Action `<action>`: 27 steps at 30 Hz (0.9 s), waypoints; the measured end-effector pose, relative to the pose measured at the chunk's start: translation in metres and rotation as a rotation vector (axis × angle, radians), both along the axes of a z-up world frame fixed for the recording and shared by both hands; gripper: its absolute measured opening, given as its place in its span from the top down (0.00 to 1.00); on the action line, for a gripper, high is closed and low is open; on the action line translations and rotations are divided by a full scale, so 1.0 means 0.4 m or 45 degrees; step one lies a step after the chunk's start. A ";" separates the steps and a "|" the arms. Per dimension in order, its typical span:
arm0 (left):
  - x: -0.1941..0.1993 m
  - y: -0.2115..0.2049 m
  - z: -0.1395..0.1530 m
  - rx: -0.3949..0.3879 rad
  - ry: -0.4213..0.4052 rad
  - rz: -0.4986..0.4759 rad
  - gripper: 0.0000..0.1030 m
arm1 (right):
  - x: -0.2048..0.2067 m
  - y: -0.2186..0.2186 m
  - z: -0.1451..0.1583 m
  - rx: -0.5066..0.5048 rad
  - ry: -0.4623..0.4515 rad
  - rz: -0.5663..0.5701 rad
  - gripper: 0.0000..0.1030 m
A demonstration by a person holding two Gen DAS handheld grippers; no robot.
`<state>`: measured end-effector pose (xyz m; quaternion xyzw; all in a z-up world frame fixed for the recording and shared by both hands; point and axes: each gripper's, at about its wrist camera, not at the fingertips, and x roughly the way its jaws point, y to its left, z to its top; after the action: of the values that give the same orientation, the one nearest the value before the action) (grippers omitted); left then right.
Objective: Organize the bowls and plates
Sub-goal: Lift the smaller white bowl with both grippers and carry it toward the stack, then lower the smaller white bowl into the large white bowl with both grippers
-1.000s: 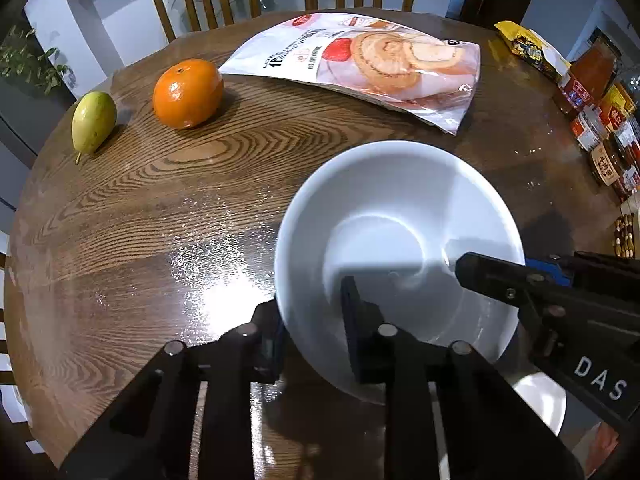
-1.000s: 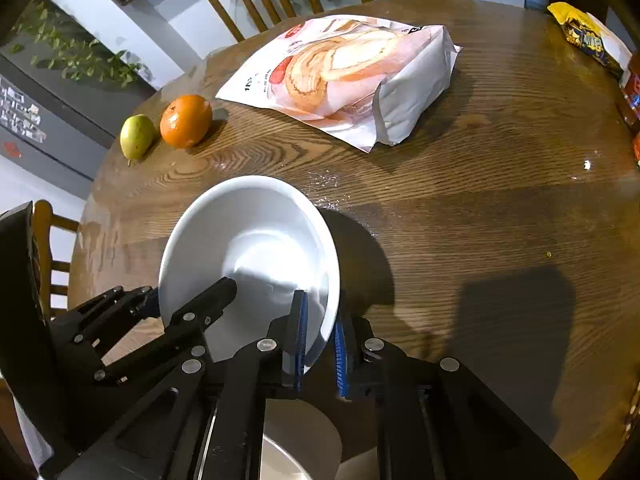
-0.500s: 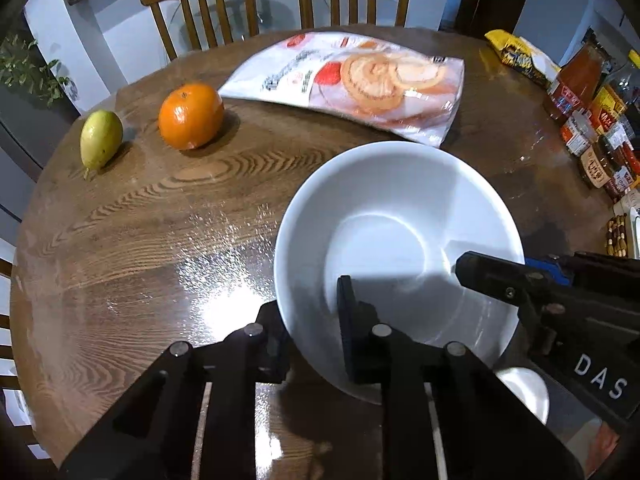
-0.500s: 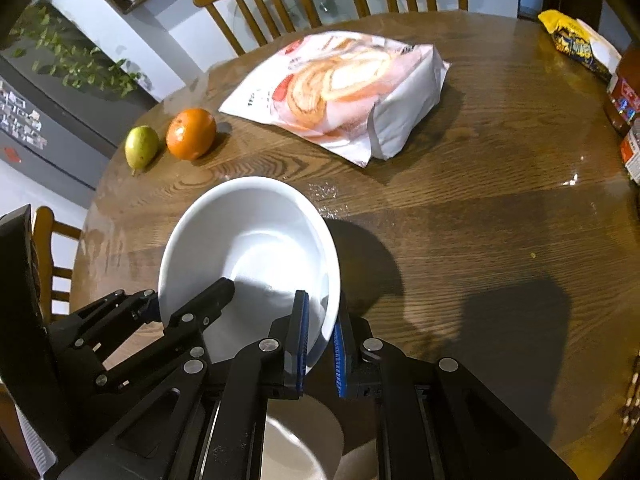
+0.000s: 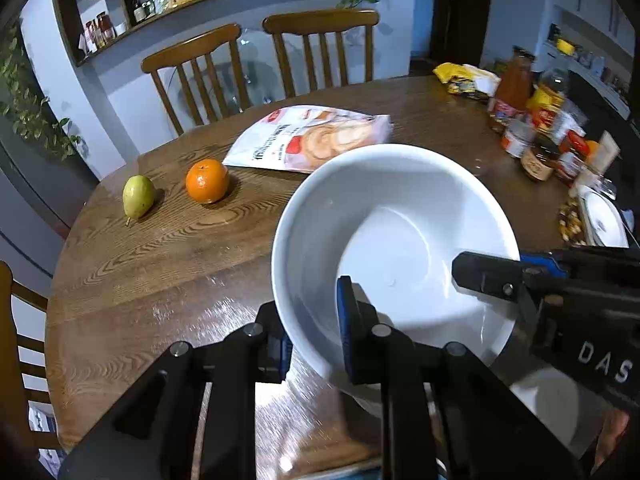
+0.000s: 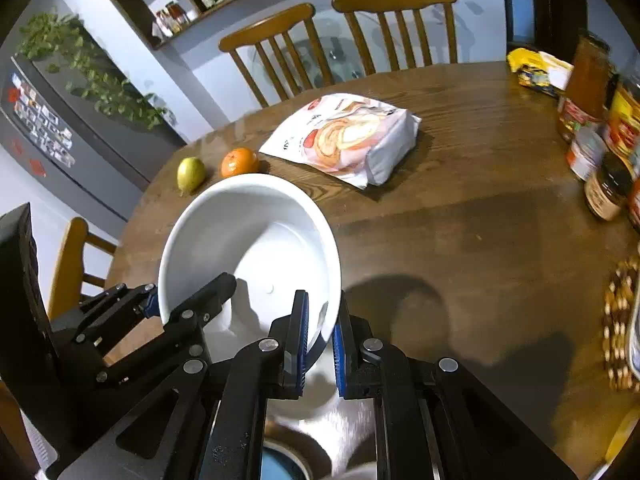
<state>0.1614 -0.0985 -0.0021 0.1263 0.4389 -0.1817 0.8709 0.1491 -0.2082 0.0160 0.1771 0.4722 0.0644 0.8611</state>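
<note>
Left gripper (image 5: 312, 332) pinches the white bowl's (image 5: 384, 220) left rim, right gripper (image 6: 320, 340) pinches its right rim; the bowl hangs above the wooden table (image 6: 460, 220), its mouth tilted up toward both cameras

glossy white ceramic bowl (image 5: 384, 216); polished, grained wooden table (image 5: 160, 264); shiny plastic snack bag (image 6: 348, 136)

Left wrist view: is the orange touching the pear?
No. The orange sits apart from the pear, with bare wooden table showing between them.
</note>
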 end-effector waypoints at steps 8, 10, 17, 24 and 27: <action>-0.137 -0.040 0.032 -0.028 -0.030 -0.095 0.83 | -0.150 -0.036 0.025 -0.001 -0.036 -0.055 0.88; -0.176 -0.058 0.031 -0.027 -0.032 -0.125 0.83 | -0.189 -0.050 0.024 -0.005 -0.040 -0.079 0.88; -0.278 -0.101 0.002 -0.039 0.016 -0.206 0.83 | -0.321 -0.089 0.006 -0.029 -0.014 -0.149 0.88; -0.350 -0.120 -0.060 -0.024 0.113 -0.252 0.83 | -0.409 -0.108 -0.058 -0.021 0.071 -0.177 0.88; -0.368 -0.119 -0.080 -0.018 0.142 -0.249 0.83 | -0.433 -0.109 -0.082 -0.020 0.098 -0.170 0.88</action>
<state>0.0140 -0.1461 -0.0339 0.1521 0.4711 -0.2756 0.8240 -0.0240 -0.2519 -0.0167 0.2037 0.4927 -0.0037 0.8460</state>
